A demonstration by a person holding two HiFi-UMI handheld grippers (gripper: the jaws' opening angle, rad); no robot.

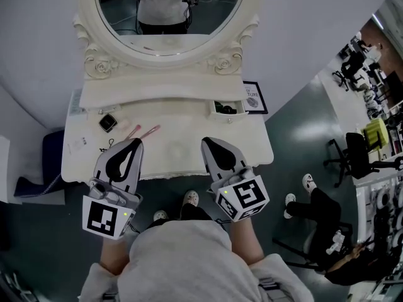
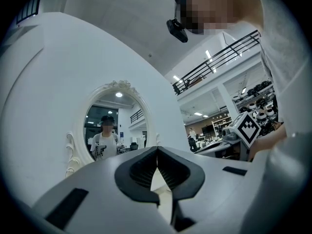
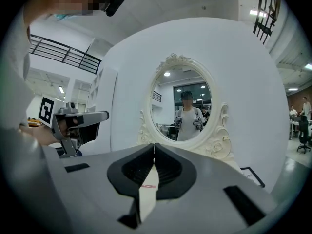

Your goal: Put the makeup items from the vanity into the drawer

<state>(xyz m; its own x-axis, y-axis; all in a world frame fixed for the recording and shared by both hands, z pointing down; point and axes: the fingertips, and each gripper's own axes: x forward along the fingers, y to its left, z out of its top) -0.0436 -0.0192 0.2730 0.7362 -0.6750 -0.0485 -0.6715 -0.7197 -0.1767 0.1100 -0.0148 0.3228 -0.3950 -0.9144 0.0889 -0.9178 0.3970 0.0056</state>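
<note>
**Head view, looking steeply down.** A white vanity with an oval mirror (image 1: 170,17) stands against a pale wall. Its surface (image 1: 252,140) carries the makeup items, all in the left half:
- 1 small square compact (image 1: 107,123) lies near the back left corner.
- 2 slender pink sticks (image 1: 143,131) lie just right of the compact, slanting toward the back edge. What kind of sticks they are cannot be told.

A small drawer (image 1: 227,108) in the raised shelf along the back edge, right of centre, stands pulled open. Dark contents show inside it but cannot be identified. A framed card (image 1: 255,97) leans at the back right corner, just beside the drawer.

**Tools.** The person stands at the front edge with 1 tool in each hand, both pointing level toward the mirror.
- The left tool (image 1: 137,141) lies over the front left part of the surface. Its tips are near the pink sticks, and whether they touch cannot be told.
- The right tool (image 1: 206,141) lies over the front centre, well apart from the makeup items and from the drawer.

**Left gripper view.** The left tool (image 2: 157,149) has its jaws closed tip to tip, with nothing between them. The mirror (image 2: 114,126) lies ahead and reflects the person.

**Right gripper view.** The right tool (image 3: 154,145) is likewise fully closed and empty. The mirror (image 3: 183,111) faces it, and the left tool (image 3: 73,123) shows at the left edge.
</note>
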